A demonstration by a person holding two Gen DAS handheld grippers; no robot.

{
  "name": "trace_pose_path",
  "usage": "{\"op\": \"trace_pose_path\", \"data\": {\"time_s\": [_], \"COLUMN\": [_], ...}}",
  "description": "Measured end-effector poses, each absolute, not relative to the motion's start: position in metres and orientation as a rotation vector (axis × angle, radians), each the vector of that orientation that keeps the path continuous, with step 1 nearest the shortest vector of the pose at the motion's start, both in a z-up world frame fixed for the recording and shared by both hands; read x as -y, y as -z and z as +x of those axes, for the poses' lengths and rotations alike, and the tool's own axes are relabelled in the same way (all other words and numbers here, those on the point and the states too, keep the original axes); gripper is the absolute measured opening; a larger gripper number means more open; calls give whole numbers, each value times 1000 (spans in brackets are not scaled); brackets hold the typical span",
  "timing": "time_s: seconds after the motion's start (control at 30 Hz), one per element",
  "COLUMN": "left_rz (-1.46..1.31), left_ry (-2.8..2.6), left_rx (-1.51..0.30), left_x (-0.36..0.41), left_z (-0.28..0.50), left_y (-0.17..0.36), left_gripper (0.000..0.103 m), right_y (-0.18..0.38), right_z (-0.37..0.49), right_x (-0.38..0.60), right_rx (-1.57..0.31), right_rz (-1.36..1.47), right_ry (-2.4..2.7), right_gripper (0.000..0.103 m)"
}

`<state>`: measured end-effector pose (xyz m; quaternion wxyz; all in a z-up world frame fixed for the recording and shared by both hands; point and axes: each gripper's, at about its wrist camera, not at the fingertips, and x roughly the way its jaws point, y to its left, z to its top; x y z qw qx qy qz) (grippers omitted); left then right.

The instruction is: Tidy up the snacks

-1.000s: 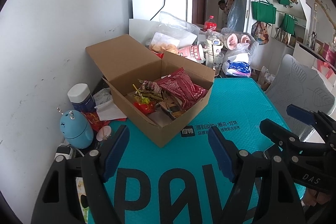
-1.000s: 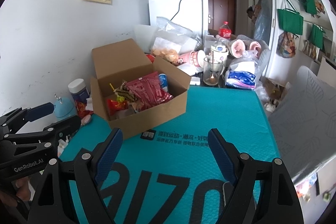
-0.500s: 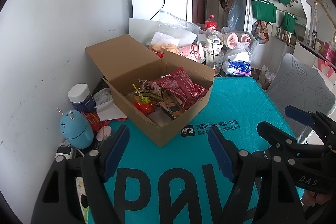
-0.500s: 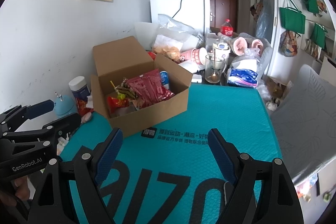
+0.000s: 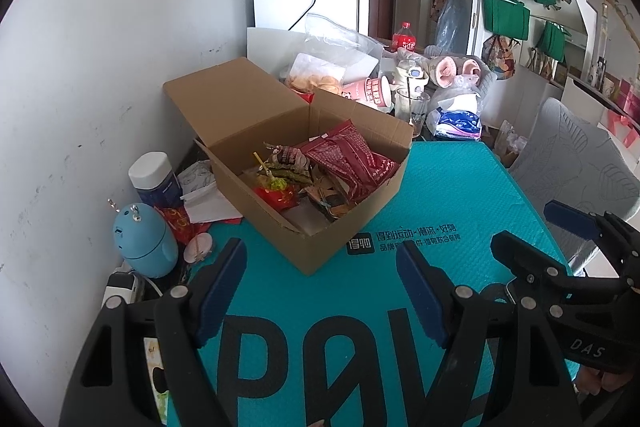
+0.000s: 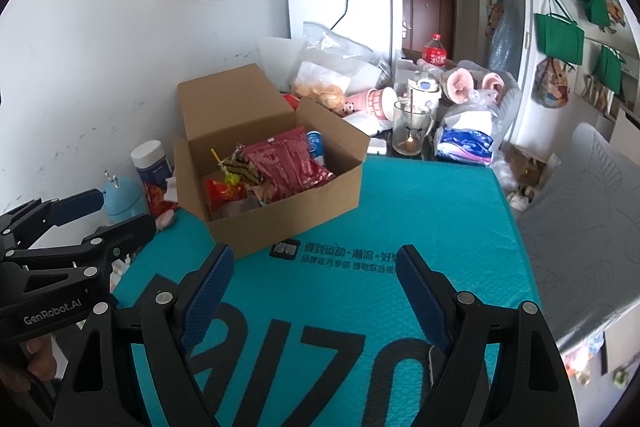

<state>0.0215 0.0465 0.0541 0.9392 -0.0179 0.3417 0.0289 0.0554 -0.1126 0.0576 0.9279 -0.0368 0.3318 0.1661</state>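
One cardboard box (image 5: 320,227) stands open on the teal worktop (image 5: 460,211), flap raised. It holds a large red snack packet (image 5: 348,163), a small red packet (image 5: 278,195) and other wrappers. Left tool (image 5: 320,283) and right tool (image 6: 312,287): jaws spread, empty.

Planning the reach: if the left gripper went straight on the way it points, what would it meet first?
Probably the teal mat just short of the cardboard box; the open left gripper holds nothing, and depth is unclear.
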Motion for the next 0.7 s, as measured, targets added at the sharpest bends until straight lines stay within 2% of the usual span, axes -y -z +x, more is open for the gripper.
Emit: {"op": "trace_pose_path", "data": {"time_s": [0.7], "left_rz": [-31], "left_ry": [-74], "left_rx": [-707], "left_x": [-46], "left_z": [25], "left_y": [-50], "left_gripper": [77], "right_y": [-52], "right_z": [60], "right_x": [116], "right_rx": [-702], "right_rz": [-80], "right_ry": [-324], "right_gripper": [83]}}
